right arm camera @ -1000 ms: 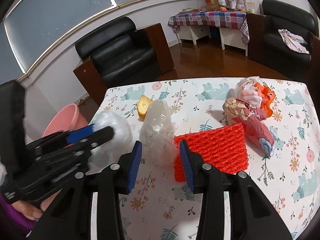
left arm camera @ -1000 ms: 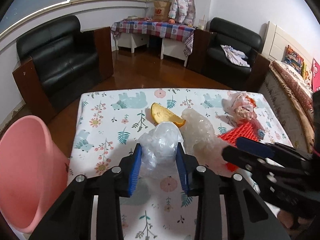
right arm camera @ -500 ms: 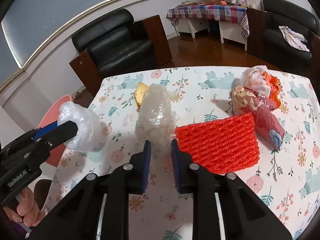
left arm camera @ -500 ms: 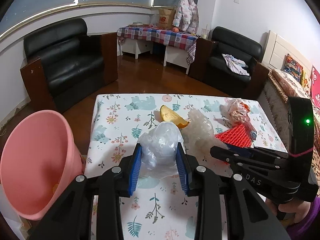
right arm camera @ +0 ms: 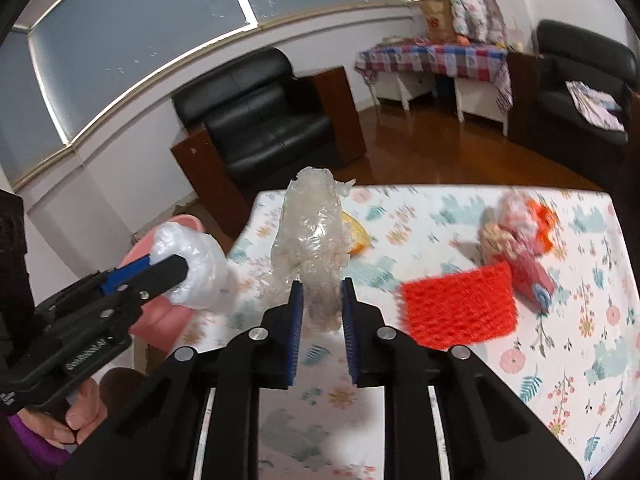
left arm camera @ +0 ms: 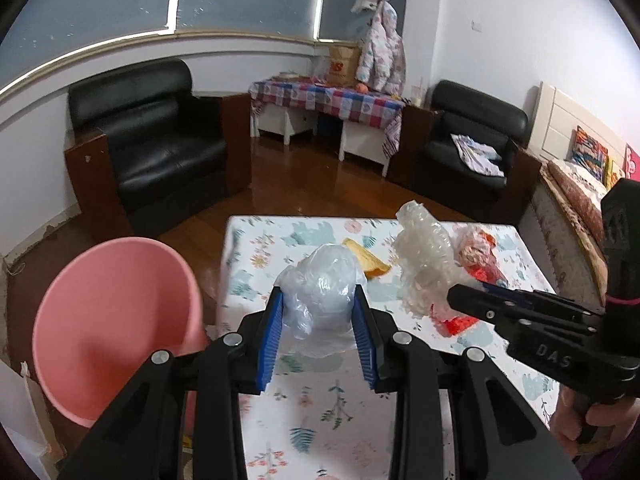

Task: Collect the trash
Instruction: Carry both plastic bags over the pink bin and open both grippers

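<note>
Left gripper (left arm camera: 318, 334) pinches a white bag (left arm camera: 320, 292); right gripper (right arm camera: 320, 314) pinches crinkled film (right arm camera: 312, 236), seemingly by its lower edge. Film may slip before reaching the pink bin (left arm camera: 112, 320).

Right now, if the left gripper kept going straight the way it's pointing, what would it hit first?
Probably the tabletop near the orange peel. The left gripper angles down over the table, already holding a plastic bag. Depth is hard to judge.

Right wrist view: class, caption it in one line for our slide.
Right gripper lifts crumpled clear wrap off the table; left gripper holds a bag.
</note>
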Available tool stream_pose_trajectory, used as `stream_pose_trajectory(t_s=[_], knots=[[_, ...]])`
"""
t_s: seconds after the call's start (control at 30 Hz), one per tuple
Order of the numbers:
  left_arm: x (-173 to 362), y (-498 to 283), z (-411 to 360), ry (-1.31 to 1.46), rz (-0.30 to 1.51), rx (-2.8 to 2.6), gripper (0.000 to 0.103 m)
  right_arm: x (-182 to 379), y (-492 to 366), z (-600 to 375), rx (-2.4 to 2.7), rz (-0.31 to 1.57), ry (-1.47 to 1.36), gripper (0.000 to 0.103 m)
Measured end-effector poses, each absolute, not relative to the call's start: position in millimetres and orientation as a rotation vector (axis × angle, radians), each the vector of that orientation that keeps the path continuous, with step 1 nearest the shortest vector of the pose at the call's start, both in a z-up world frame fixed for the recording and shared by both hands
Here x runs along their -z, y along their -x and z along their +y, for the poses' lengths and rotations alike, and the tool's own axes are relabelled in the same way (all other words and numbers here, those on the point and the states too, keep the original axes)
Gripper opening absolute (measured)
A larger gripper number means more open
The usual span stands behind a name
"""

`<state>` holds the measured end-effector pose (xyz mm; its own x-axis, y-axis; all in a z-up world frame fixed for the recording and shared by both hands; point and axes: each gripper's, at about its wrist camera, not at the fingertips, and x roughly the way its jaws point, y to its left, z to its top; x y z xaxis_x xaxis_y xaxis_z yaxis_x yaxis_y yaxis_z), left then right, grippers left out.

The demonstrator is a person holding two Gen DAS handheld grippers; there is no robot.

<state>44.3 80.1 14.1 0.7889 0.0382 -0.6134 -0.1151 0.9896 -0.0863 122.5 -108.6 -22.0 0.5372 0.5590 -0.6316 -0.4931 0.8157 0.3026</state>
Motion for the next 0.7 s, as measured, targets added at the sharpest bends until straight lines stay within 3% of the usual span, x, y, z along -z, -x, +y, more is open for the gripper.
stream_pose_trajectory(t_s=[0.37, 0.7], knots=[[-33.9, -6.5, 150.3, 0.173, 0.594, -0.251, 0.033, -9.9, -108.1, -25.0, -0.797, 0.744, 0.000, 0.019], [-9.6, 17.2, 232.0, 0.254, 0.644, -0.407, 0.033, 0.1, -102.5, 65.4, -0.903, 0.796, 0.097, 0.019]])
